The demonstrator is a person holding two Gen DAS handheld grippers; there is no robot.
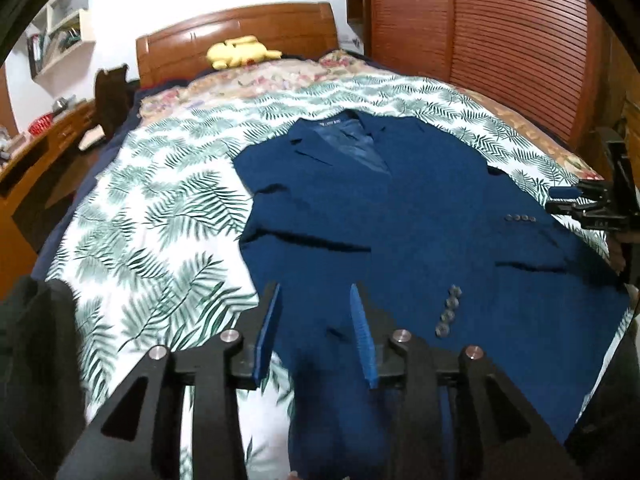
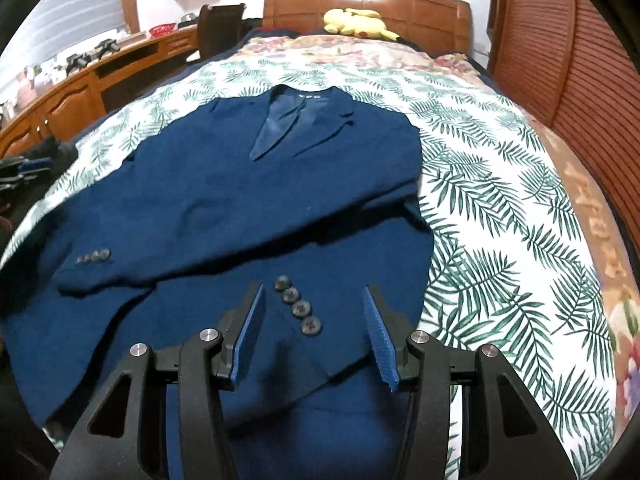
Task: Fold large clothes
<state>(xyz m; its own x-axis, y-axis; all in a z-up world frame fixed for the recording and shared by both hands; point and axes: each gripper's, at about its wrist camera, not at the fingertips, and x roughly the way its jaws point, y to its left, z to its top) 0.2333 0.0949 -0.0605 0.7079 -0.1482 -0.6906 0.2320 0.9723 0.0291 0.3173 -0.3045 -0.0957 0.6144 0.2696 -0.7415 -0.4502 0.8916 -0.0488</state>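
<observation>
A navy blue suit jacket (image 1: 400, 216) lies face up on the bed, collar toward the headboard, both sleeves folded across its front. It also shows in the right wrist view (image 2: 248, 200). My left gripper (image 1: 314, 292) is open and empty, hovering over the jacket's lower left hem. My right gripper (image 2: 312, 292) is open and empty above the lower sleeve cuff, whose buttons (image 2: 298, 306) lie between the blue pads. The right gripper also shows at the right edge of the left wrist view (image 1: 560, 200).
The bed has a white sheet with green leaf print (image 1: 152, 208) and a floral blanket (image 1: 260, 76) near the wooden headboard (image 2: 360, 0). A yellow plush toy (image 2: 356, 22) sits there. A wooden desk (image 2: 72, 92) stands left, a wardrobe (image 2: 560, 60) right.
</observation>
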